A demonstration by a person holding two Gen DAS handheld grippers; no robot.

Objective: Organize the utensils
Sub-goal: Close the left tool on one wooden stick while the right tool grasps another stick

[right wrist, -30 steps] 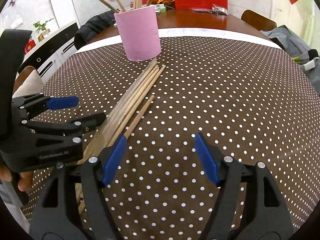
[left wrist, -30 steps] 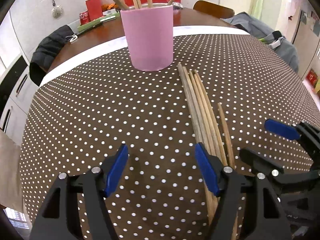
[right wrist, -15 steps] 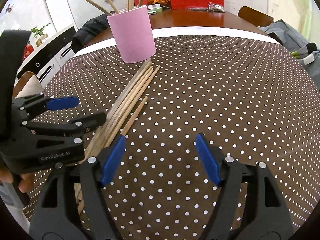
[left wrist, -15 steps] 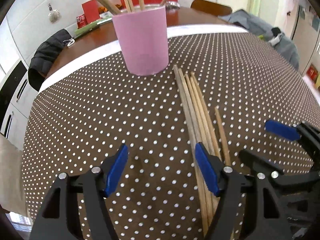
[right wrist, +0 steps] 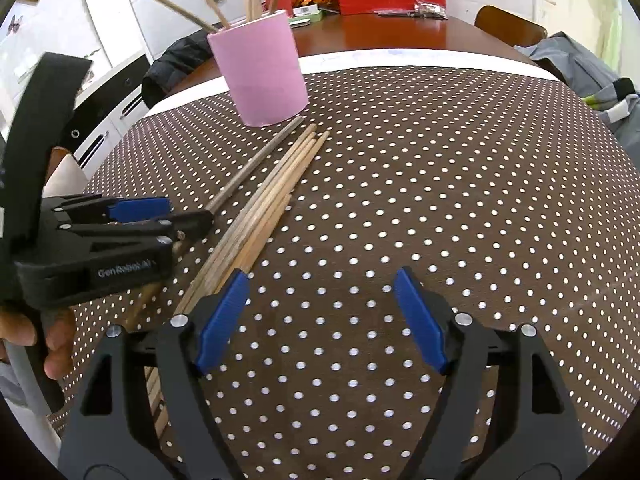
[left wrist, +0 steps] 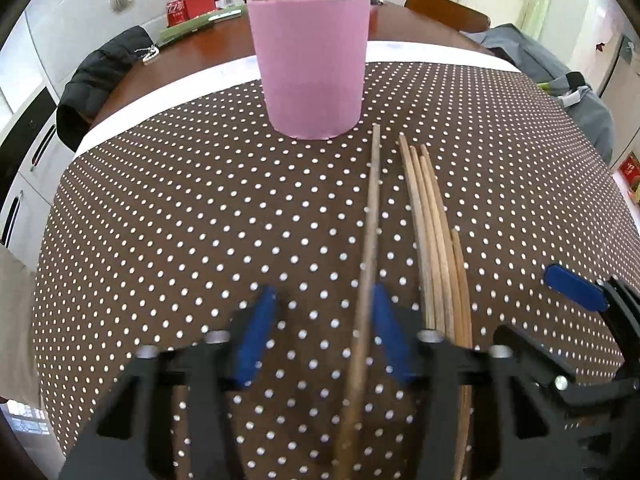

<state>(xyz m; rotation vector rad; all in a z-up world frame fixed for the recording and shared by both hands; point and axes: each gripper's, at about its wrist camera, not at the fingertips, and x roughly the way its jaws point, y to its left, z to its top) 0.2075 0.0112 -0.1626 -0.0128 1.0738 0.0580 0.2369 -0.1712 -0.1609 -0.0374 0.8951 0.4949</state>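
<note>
Cup (left wrist: 310,68) behind chopsticks (left wrist: 434,240) on table (left wrist: 180,208) (4 sticks inside).

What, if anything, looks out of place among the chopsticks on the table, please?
One darker chopstick lies apart from the bundle, between the closing left gripper's jaws, not in the pink cup.

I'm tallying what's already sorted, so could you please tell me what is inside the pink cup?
Several wooden sticks stand in the pink cup, leaning apart above its rim. Its opaque wall hides their lower ends and anything else inside.

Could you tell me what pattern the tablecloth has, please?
The tablecloth is dark brown with small white polka dots, clearest in the right wrist view.
</note>
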